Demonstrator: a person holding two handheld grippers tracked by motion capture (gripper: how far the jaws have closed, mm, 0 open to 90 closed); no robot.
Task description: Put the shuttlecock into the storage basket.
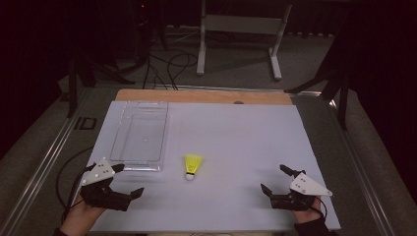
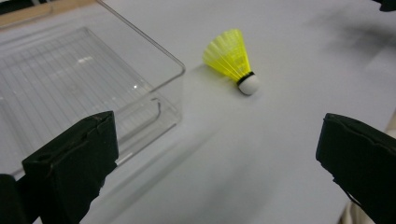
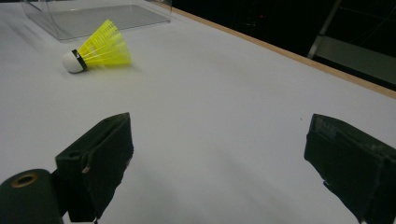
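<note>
With nothing yet picked up, the left gripper (image 1: 129,180) and right gripper (image 1: 273,179) waited with jaws spread wide and empty as the yellow plastic shuttlecock (image 1: 193,166) lay on the white tabletop (image 1: 236,142) just beside the clear plastic tray (image 1: 141,135).

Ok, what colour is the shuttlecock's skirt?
Bright yellow, above a white cork tip; the shuttlecock shows best in the left gripper view.

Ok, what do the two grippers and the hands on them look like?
Both the left gripper and right gripper are black with two blocky jaws, each topped by a grey three-cornered plate with small dots. A black cable trails from the left. A dark sleeve covers the right wrist.
</note>
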